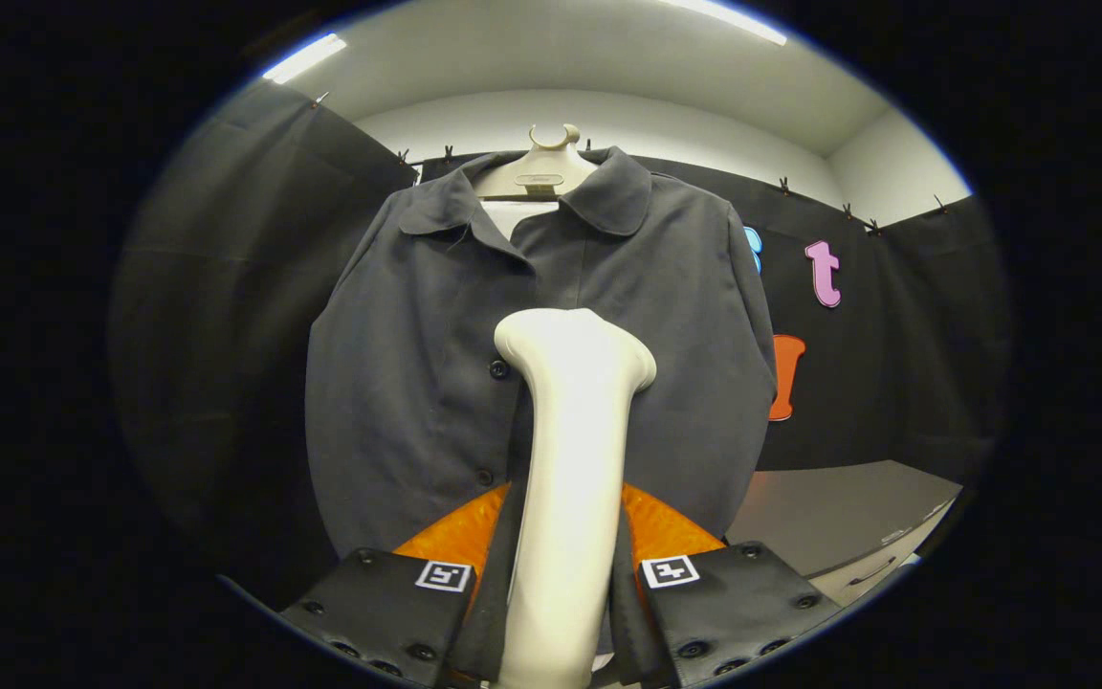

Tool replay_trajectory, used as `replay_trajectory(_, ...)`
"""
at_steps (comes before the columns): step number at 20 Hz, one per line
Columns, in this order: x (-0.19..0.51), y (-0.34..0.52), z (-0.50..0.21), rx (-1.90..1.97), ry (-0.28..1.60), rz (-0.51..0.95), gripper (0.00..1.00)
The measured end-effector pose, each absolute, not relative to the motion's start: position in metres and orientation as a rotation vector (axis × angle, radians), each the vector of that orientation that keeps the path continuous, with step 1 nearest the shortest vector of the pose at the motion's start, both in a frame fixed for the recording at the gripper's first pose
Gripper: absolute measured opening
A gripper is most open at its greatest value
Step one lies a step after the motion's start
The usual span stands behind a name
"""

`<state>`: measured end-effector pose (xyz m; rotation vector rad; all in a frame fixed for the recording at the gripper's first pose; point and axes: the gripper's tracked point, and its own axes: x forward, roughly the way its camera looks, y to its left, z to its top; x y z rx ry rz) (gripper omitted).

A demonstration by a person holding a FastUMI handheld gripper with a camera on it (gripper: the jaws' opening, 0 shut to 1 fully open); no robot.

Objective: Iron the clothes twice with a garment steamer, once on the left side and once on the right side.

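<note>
Thus held: gripper point(565, 612) clasping the garment steamer point(570, 459) upright by its handle.
Steamer head faces the hanging jacket point(417, 383) near its button line, placed for a pass.

Light source: two ceiling strip lights point(304, 57), blown out to white.
Brightness: even and moderate; the dark jacket point(417, 383) keeps visible seams and buttons.
Glare: the cream steamer point(572, 450) head is slightly overexposed.
Distortion: strong fisheye bending toward the rim.
Focus: sharp centrally, softer at the claw point(561, 593).
</note>
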<state>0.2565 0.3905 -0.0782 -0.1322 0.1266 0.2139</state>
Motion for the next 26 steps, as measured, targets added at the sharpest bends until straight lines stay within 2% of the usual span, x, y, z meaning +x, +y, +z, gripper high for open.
replay_trajectory(26,0.201,0.370,-0.206,-0.179,0.325,0.211,0.51)
